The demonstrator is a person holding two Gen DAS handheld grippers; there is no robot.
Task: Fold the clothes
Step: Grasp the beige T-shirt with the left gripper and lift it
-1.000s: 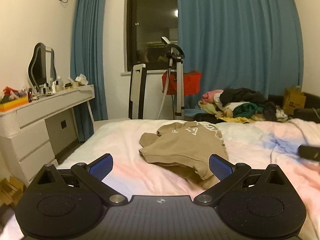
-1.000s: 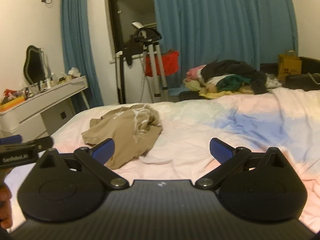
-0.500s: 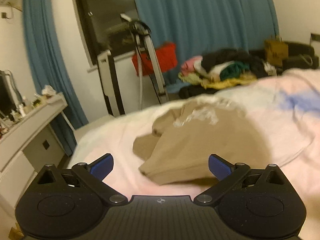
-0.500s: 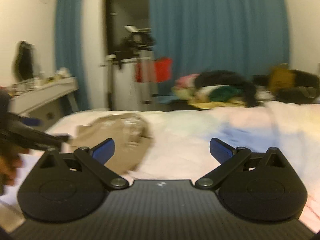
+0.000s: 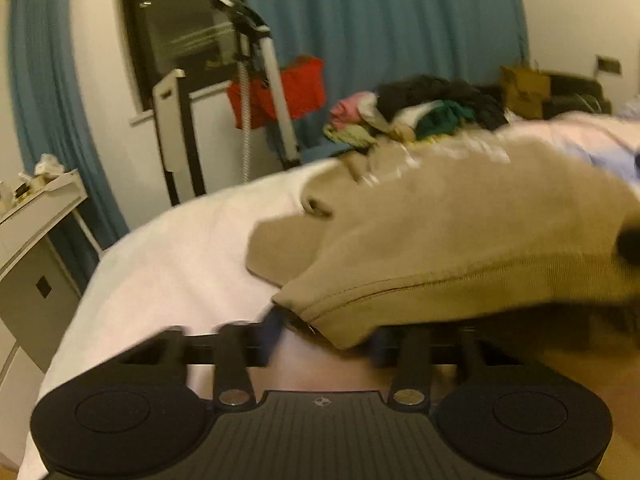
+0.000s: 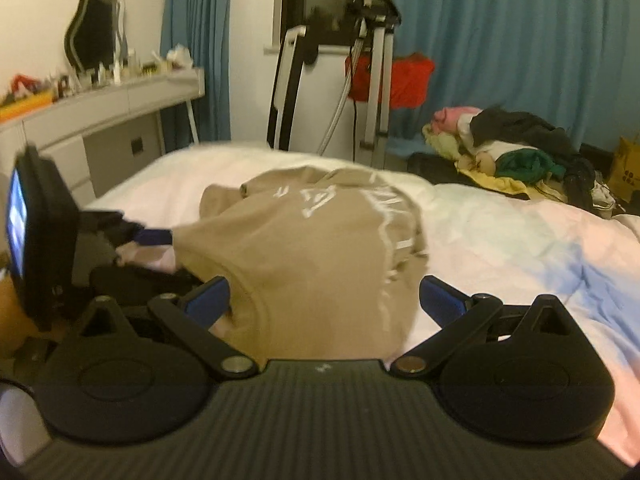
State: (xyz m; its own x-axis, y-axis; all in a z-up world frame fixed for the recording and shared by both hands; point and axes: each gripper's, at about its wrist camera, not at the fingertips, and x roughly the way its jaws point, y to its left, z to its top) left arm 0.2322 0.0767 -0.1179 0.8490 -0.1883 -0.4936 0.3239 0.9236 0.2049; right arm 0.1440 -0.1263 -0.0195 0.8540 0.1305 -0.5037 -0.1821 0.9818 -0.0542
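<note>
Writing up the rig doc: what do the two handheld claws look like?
Both match: the right claw and left claw have black bodies with ribbed top plates, round side discs, silver pivot pins, black linkage arms and blue finger pads. The left carries a small lit screen.

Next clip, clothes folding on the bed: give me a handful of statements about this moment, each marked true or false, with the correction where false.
1. The tan sweatshirt lies on the bed. True.
2. The right gripper is clamped shut on the sweatshirt. False: its jaws stand wide open, with the fabric lying between them.
3. The left gripper is closing at the sweatshirt's hem, with fabric between its jaws. True.
4. The pile of clothes beyond the bed is neatly folded. False: it is a loose heap.
5. The curtains are red. False: they are blue.
</note>
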